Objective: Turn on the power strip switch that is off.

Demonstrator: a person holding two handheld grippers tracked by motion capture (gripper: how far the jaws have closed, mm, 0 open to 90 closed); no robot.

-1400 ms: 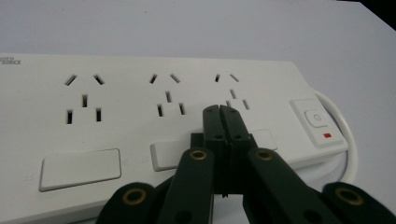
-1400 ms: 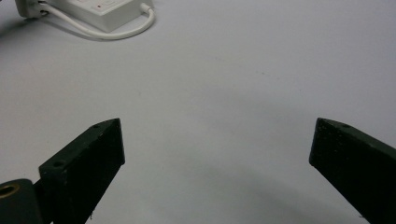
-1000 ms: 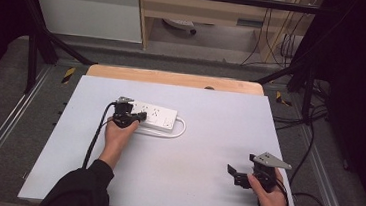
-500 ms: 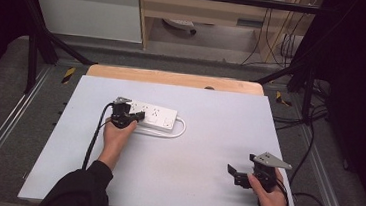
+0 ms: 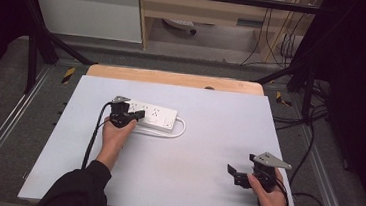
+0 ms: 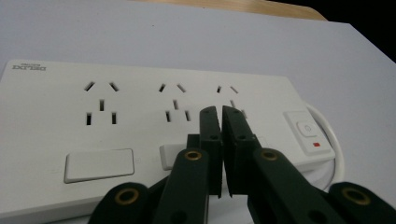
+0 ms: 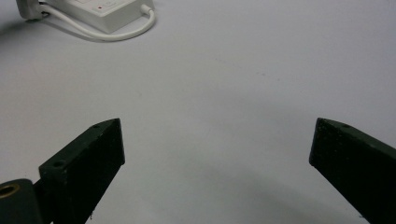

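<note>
1. The power strip (image 5: 150, 117) lay on the table (image 5: 208, 135), left of centre.
2. The left gripper (image 6: 220, 112) hovered over its sockets, jaws nearly closed, holding nothing.
3. The right gripper (image 5: 235, 175) sat well apart, jaws wide and empty.

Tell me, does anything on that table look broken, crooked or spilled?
Nothing stands out. The white power strip lies flat and intact on the table, with its cord looped beside it. The left claw sits shut over its sockets; nothing is plugged in.
</note>
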